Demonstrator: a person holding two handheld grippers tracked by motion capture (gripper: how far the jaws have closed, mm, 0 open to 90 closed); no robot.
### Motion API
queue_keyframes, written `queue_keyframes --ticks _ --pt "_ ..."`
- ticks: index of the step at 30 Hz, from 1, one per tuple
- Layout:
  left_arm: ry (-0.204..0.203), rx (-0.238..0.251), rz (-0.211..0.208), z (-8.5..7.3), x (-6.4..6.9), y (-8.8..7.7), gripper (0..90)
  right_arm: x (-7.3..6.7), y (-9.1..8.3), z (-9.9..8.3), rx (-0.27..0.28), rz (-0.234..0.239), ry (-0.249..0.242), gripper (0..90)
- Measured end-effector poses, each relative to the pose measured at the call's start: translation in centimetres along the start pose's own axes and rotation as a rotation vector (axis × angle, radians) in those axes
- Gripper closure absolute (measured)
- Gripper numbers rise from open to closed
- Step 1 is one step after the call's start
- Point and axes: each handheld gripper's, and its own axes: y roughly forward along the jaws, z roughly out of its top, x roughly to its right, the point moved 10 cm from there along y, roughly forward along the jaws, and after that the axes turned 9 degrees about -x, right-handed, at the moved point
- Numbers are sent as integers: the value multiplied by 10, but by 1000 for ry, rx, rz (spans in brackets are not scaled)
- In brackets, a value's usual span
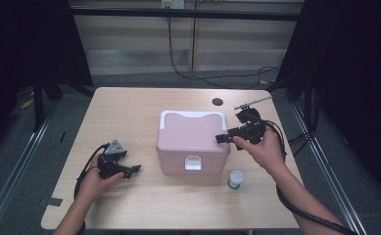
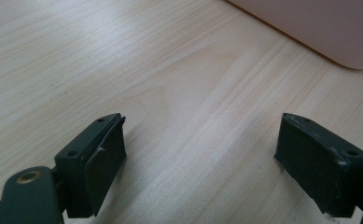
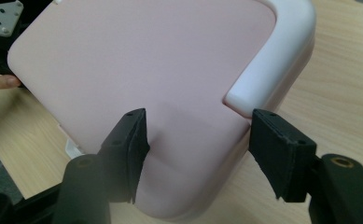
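A pink box (image 1: 192, 142) with a white handle (image 1: 193, 114) folded flat on its lid and a white front latch (image 1: 193, 163) stands shut in the middle of the table. My right gripper (image 1: 224, 138) hovers open over the box's right edge; in the right gripper view its jaws stand apart above the pink lid (image 3: 137, 70), beside the handle's white corner (image 3: 272, 60). My left gripper (image 1: 131, 171) rests low on the table left of the box, open with nothing between its fingers; bare wood lies between them and the box's bottom corner (image 2: 319, 28) sits beyond.
A small white jar (image 1: 235, 179) stands on the table (image 1: 129, 117) by the box's front right corner. A dark round hole (image 1: 218, 102) marks the far side of the tabletop. Cables trail from both grippers.
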Motion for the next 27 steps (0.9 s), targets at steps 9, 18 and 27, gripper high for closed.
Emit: queue_keyframes --ticks 9,18,27 --pt "0 1 0 0 0 0 151 -3 -10 3 -11 -51 -107 417" --pt "-9 6 -1 0 0 0 151 -19 -22 9 11 -7 -232 566" --pt "-5 4 0 0 0 0 150 -28 -7 7 -24 -22 -312 651"
